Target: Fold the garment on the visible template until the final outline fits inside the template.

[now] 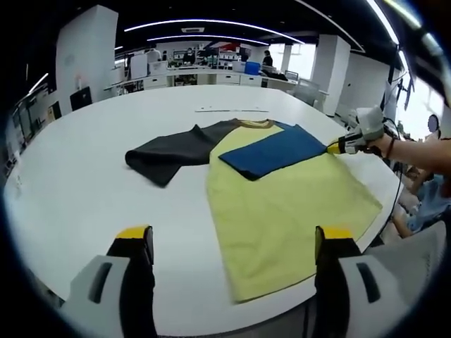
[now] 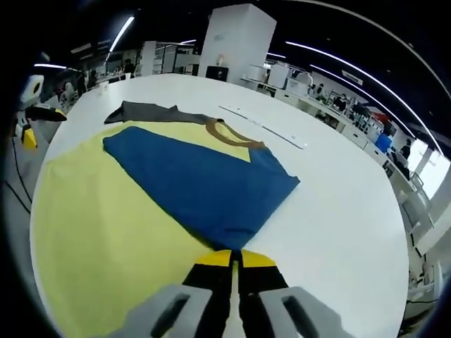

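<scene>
While pinched: blue sleeve [image 2: 204,189], right tool [image 2: 235,259]

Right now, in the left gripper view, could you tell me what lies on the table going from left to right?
Dark grey sleeve → blue sleeve, folded over the yellow shirt → right gripper at the shirt's edge.

No words, numbers or signs can be read anywhere in the two views. The shirt [image 1: 282,204] is plain yellow, blue and dark grey, with no print or tag to read. The white surface [image 1: 84,183] has no writing on it. The grippers have no labels that can be made out. Things on the far desks in the room are too small and blurry to read.
</scene>
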{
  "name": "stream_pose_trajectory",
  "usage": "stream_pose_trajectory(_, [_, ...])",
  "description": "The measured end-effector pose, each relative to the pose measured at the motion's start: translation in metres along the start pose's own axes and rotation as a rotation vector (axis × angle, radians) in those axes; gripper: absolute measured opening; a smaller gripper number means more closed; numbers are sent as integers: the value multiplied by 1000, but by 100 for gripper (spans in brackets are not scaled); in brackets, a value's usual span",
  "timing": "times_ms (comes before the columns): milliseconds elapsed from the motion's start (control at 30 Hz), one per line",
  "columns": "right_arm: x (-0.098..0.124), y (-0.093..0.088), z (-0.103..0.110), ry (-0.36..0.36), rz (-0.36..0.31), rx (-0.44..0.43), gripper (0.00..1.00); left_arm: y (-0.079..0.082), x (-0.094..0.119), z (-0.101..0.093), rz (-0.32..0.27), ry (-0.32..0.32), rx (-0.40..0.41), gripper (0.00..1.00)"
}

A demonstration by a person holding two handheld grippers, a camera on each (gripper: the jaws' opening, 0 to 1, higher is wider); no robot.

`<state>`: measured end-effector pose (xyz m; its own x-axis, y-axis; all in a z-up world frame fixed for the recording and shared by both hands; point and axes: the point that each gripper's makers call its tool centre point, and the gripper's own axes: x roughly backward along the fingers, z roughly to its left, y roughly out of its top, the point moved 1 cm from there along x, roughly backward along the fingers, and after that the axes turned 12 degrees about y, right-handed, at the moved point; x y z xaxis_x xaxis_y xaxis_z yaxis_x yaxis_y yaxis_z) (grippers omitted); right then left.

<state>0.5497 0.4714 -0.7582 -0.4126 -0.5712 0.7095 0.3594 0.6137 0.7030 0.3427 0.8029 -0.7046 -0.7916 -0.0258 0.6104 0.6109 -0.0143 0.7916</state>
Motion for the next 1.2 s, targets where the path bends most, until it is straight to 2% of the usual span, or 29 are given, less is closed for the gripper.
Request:
stream_pose_trajectory(100, [2, 3, -1, -13, -17, -24, 0, 0, 0, 1, -2, 3, 3, 93])
stream_pose_trajectory(267, [0, 2, -3, -26, -29, -87, 12, 0, 1, 3, -4, 5, 5, 93])
stream_pose_trajectory(400, [-3, 0, -3, -17, -110, -304, 12, 3, 2, 4, -17, 9, 8, 93])
stream_pose_trajectory(467, [-4, -4, -5, -31, -111, -354, 11, 4, 2, 5, -16, 13, 9, 93])
stream_pose_trajectory(567, [-4, -7, -6, -47, -97, -363, 10, 5, 2, 9, -23, 30, 7, 92])
stream_pose_trajectory(767, [-3, -5, -2, -73, -153, -459, 2, 7, 2, 14, -39, 49, 21, 90])
stream_pose_trajectory(833, [-3, -5, -1, -76, -158, -468, 0, 8, 1, 15, -42, 51, 27, 90])
stream_pose_trajectory(900, [-1, -5, -1, -71, -160, -473, 0, 13, 2, 14, -73, 43, 55, 89])
stream_pose_trajectory(1200, [2, -9, -5, -56, -158, -475, 0, 10, 0, 16, -59, 42, 46, 88])
